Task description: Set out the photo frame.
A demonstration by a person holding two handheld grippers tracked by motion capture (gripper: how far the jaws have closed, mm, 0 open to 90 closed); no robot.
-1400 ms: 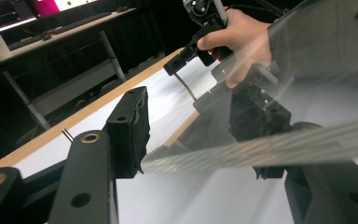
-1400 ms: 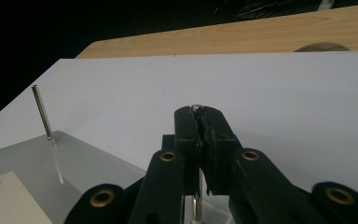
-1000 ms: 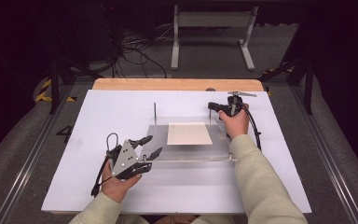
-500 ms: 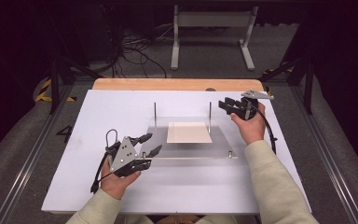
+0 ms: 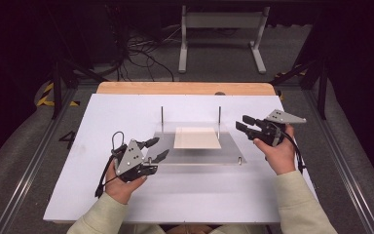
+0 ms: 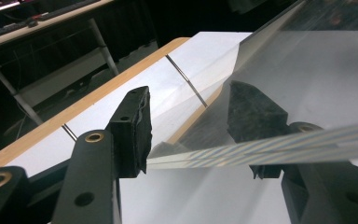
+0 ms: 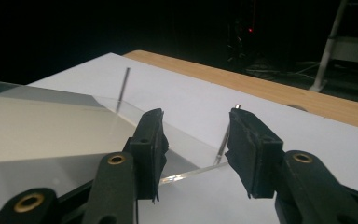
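Note:
A clear acrylic plate [image 5: 229, 148] lies on the white board [image 5: 126, 112], with a cream square sheet [image 5: 197, 138] at its middle. Two thin metal rods [image 5: 162, 118] stand upright at its far side. My left gripper [image 5: 161, 147] is open at the plate's near left corner. In the left gripper view, the plate's edge [image 6: 270, 147] crosses the gap of the left gripper [image 6: 191, 121], and one jaw shows through the plastic. My right gripper [image 5: 239, 122] is open just right of the plate. In the right gripper view, the right gripper [image 7: 196, 144] faces a plate corner [image 7: 186, 175] and a rod [image 7: 222, 140].
The board rests on a wooden table whose far edge [image 5: 185, 87] shows. Behind it are a metal stand [image 5: 221, 36] and floor cables [image 5: 146, 48]. A small peg [image 5: 239, 160] sits at the plate's near right corner. Bare board lies in front of the plate.
My right gripper has drawn back from the right rod, going right and nearer to me, off the plate. The left gripper has hardly moved.

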